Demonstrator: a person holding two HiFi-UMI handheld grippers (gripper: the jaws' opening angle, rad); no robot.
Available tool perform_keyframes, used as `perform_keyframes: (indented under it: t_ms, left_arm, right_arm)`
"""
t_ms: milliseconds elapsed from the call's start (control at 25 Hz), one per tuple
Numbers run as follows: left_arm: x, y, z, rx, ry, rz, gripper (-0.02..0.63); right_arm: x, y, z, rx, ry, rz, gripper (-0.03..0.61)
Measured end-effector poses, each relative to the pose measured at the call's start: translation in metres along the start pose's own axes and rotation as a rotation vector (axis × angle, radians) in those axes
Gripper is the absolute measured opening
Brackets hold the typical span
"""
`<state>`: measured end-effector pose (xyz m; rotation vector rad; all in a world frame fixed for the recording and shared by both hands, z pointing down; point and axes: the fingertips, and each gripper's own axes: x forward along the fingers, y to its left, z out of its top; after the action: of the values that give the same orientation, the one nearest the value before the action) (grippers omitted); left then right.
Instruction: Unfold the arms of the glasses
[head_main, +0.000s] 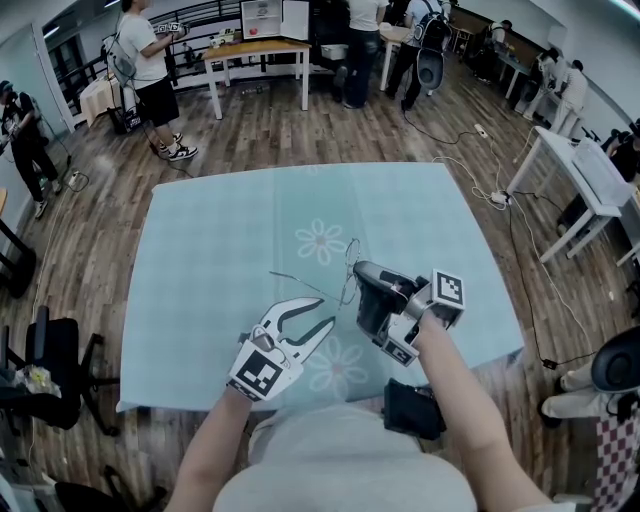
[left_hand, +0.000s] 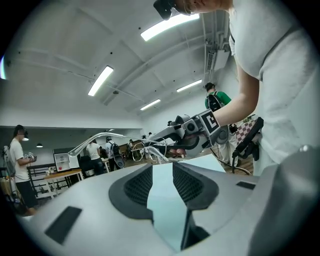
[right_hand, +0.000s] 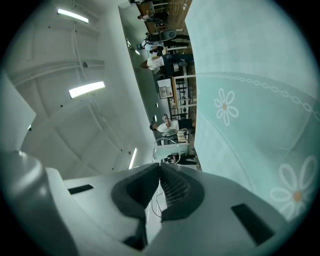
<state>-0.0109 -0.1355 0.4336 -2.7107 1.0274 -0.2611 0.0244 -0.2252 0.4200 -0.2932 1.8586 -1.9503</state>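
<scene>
In the head view, the person stands at a table with a pale blue flower cloth (head_main: 230, 230). The right gripper (head_main: 360, 275) has its jaws pinched on the thin wire glasses (head_main: 348, 266). The round lens part sticks out just past the jaw tips. One thin arm of the glasses reaches away to the side, out over the cloth. The left gripper (head_main: 325, 312) has its jaws apart like an open beak. The glasses are near its tips, a little ahead of them, and not between them.

In the left gripper view, the left gripper (left_hand: 162, 172) shows two dark pads with a gap in the middle. Only the blue cloth (left_hand: 205, 162) shows in that gap. The glasses (left_hand: 142, 150) hang ahead of the tips and above them, held by the right gripper (left_hand: 167, 142). The long arm stretches off to the left side, clear of the pads.

In the right gripper view, the right gripper (right_hand: 160, 167) has its jaws almost together, squeezing the wire frame. A lens ring of the glasses (right_hand: 166, 150) pokes out right in front of the tips. A bit of thin wire shows low down between the jaws.
</scene>
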Motion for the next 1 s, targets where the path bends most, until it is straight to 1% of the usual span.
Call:
perform_keyframes:
  t_ms: [200, 440, 480, 640, 800, 1000]
  left_arm:
    - [0.009, -0.006, 0.007, -0.017, -0.018, 0.005, 0.129]
    - [0.013, -0.008, 0.010, -0.017, -0.028, -0.004, 0.124]
    - [0.013, -0.007, 0.010, -0.013, -0.028, 0.000, 0.117]
    - [0.011, 0.001, 0.010, -0.012, -0.036, 0.038, 0.040]
    - [0.012, 0.001, 0.010, 0.002, -0.031, 0.046, 0.037]
    - [0.011, 0.001, 0.008, -0.006, -0.030, 0.051, 0.034]
  right_arm:
    - [-0.006, 0.000, 0.004, 0.015, -0.041, 0.013, 0.011]
    - [0.002, 0.004, -0.001, 0.028, -0.045, 0.031, 0.011]
    - [0.004, 0.004, -0.002, 0.029, -0.044, 0.032, 0.011]
    - [0.006, 0.004, -0.004, 0.032, -0.038, 0.030, 0.011]
    - [0.004, 0.002, -0.002, 0.037, -0.037, 0.030, 0.011]
    - [0.003, 0.001, -0.003, 0.040, -0.032, 0.030, 0.011]
